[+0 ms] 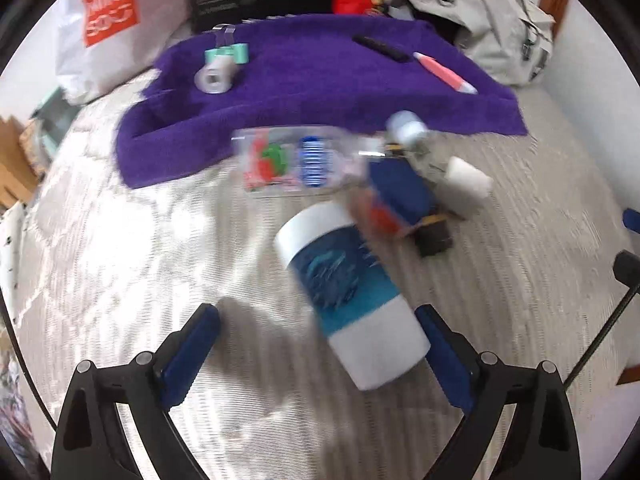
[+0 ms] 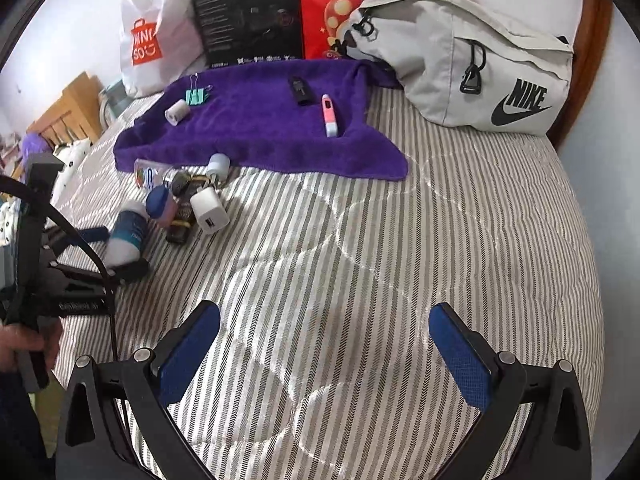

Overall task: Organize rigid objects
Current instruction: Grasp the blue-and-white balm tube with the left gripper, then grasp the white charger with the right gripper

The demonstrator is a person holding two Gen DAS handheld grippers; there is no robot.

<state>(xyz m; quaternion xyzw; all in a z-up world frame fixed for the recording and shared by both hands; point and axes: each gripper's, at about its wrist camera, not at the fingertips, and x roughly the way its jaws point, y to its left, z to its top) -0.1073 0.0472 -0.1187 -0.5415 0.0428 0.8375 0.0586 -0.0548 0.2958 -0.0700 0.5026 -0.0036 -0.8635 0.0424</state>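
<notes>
A white bottle with a blue label lies on the striped bed cover, its base end against the right finger of my left gripper, which is open around it. Behind it is a pile: a clear packet, a blue-capped tube, a white charger and a pale-capped vial. The purple towel carries a tape roll, a green binder clip, a black stick and a pink pen. My right gripper hangs open over bare bed cover.
At the back stand a white shopping bag, a black box, a red bag and a grey sling bag. A wooden headboard edge runs at the right. A hand holds the left gripper's handle.
</notes>
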